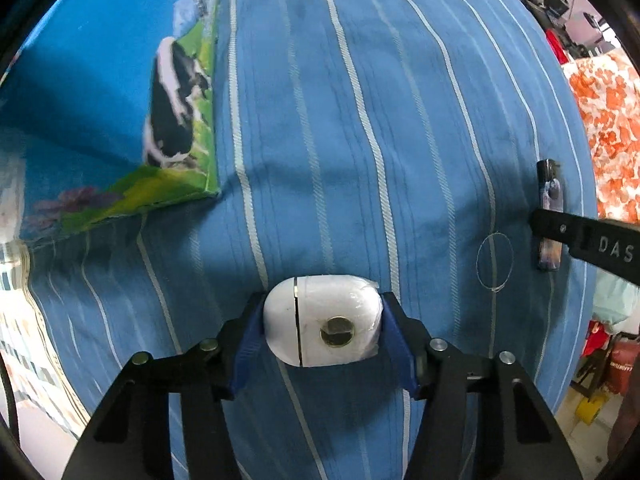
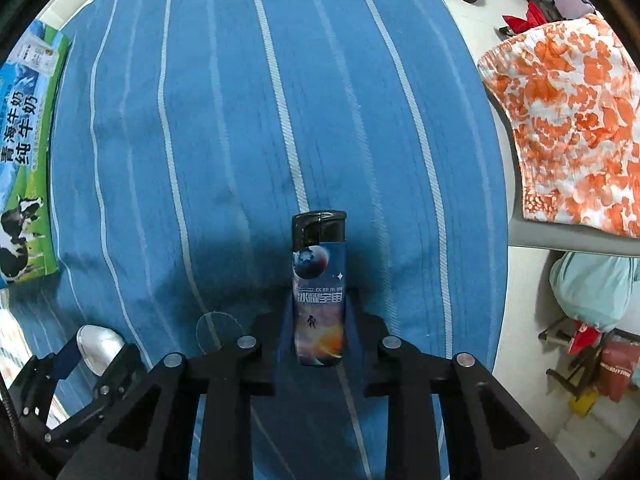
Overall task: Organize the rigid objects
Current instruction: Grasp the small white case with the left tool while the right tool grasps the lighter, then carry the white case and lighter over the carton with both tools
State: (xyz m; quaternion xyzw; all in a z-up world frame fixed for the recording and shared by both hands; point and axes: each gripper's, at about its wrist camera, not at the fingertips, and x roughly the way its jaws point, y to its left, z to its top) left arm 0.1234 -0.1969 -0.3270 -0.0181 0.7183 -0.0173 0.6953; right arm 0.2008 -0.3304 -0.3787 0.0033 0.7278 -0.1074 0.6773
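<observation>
My left gripper point(image 1: 322, 326) clamps white earbud case point(image 1: 320, 320) across its long sides, blue pads tight on both ends. My right gripper point(image 2: 318, 320) pinches lighter point(image 2: 319, 288) at lower body, cap end poking forward. Both held just over striped blue bedsheet point(image 1: 360, 120).

Landmark: milk carton point(image 1: 176, 108). Case sits near its corner; lighter well apart from it, on far side of case.

Judgement: carry both toward carton, keep squeeze steady, lower till flat on sheet before letting go. Case smooth and rounded, may slip. Lighter gripped low, could tilt.
</observation>
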